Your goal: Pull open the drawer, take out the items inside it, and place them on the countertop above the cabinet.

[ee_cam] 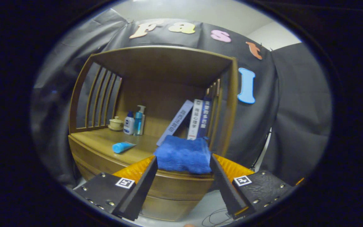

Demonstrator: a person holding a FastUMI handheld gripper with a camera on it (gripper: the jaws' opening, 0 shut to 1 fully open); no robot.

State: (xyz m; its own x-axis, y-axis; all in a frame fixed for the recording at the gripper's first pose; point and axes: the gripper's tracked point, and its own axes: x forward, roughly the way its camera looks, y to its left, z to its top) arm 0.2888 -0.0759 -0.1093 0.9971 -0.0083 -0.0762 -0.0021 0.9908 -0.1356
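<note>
The tongs [184, 164] hold a folded blue towel [183, 154] between their two fingers [143, 183], one finger pressing on each side of it, so they are clamped on the towel. The towel sits just over the front edge of the wooden cabinet's bench [106, 142]; whether it rests on the wood or hangs slightly above it cannot be told. Below the towel, the curved front of the cabinet [175, 192] shows between the fingers, with what looks like a drawer front; the seams are too faint to tell whether the drawer is open or closed.

Just beyond the left finger, a small blue tube [122, 147] lies on its side on the bench, apart from the towel. Behind the towel, three books stand at the right end of the bench: a pale one [175, 122] leans steeply to the right against a white-spined book [195, 119], which is next to a dark blue book [204, 117], near the slatted right side of the frame.

Farther back on the left, near the slatted left side [101, 101], stand a white-and-blue bottle [129, 124] and a blue pump bottle [139, 121] just beside each other. A small pale lidded cup [116, 123] sits to their left. A wooden back panel [159, 101] and a wooden top board [162, 63] close the shelf space above the bench.

On the floor below the cabinet, a thin cable [216, 217] lies looped.
</note>
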